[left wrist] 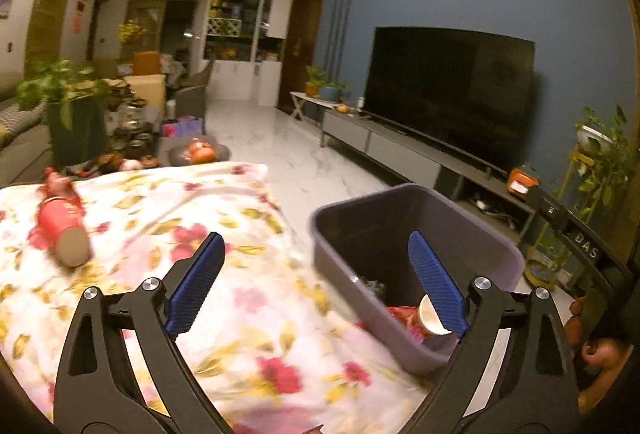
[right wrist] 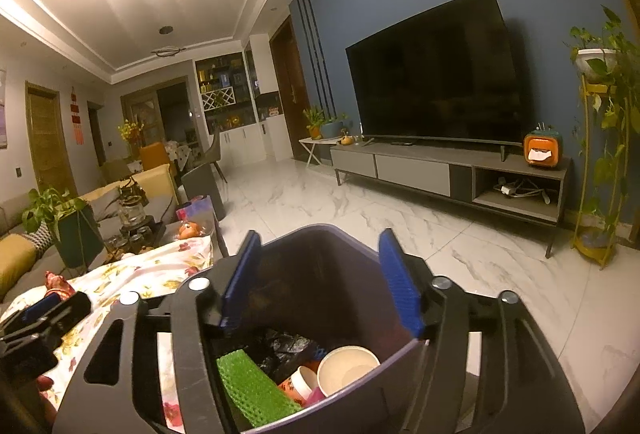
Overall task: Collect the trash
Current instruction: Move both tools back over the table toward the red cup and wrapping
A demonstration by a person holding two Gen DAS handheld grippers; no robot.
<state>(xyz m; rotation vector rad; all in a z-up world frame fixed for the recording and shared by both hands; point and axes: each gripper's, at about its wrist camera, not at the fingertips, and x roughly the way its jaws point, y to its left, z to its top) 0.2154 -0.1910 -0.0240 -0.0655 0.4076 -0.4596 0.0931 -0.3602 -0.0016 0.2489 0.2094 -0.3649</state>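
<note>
A grey plastic bin (right wrist: 308, 234) stands at the edge of a table covered with a flowered cloth (left wrist: 248, 334). It holds a green mesh sleeve (right wrist: 252, 390), a white paper cup (right wrist: 348, 368), a smaller cup (right wrist: 302, 380) and black wrapping. My right gripper (right wrist: 320, 282) hangs open just over the bin, with nothing between its blue pads. My left gripper (left wrist: 316, 282) is open wide over the cloth beside the bin (left wrist: 360, 234), also with nothing in it. A red cylinder with a brown end (left wrist: 62, 230) lies on the cloth at the left, a crumpled red wrapper (left wrist: 56, 179) behind it.
A large dark TV (right wrist: 436, 81) sits on a low grey cabinet (right wrist: 440, 173) against the blue wall. A yellow plant stand (right wrist: 600, 153) is at the right. Marble floor (right wrist: 360, 201) runs between. A tea set, a potted plant (left wrist: 60, 93) and a sofa lie to the left.
</note>
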